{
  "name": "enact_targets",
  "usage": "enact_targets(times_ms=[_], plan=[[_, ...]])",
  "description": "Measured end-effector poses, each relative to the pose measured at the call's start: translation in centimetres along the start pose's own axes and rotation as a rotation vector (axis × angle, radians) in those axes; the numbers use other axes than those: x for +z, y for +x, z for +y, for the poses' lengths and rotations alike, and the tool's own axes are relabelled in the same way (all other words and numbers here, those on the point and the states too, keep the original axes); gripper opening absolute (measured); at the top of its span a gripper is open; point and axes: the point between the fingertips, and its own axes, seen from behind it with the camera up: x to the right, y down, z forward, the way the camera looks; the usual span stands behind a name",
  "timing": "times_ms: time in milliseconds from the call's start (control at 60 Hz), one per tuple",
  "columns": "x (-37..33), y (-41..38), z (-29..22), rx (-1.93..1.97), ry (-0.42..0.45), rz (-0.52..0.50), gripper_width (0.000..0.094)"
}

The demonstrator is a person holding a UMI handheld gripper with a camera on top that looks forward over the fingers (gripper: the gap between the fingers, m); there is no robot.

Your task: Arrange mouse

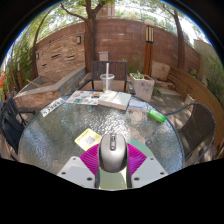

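Outdoor patio, round glass table [60, 135] before a brick wall [120, 40]
Grey mouse [113, 152] sits between the gripper [113, 163] fingers, magenta pads [92, 158] close at each side; whether they press it cannot be told. Yellow pad [88, 138], green object [157, 116] and papers [82, 98] lie beyond
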Motion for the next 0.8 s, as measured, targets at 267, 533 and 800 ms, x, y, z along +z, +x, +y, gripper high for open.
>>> enact_targets(times_ms=[267, 533, 800], plan=[[2.3, 2.8, 6.9, -0.005, -0.115, 0.0, 0.0659], [-6.6, 1.9, 3.3, 0.008, -0.031, 0.054, 0.0852], [-19.8, -0.8, 3.8, -0.019, 0.037, 0.106, 0.0866]])
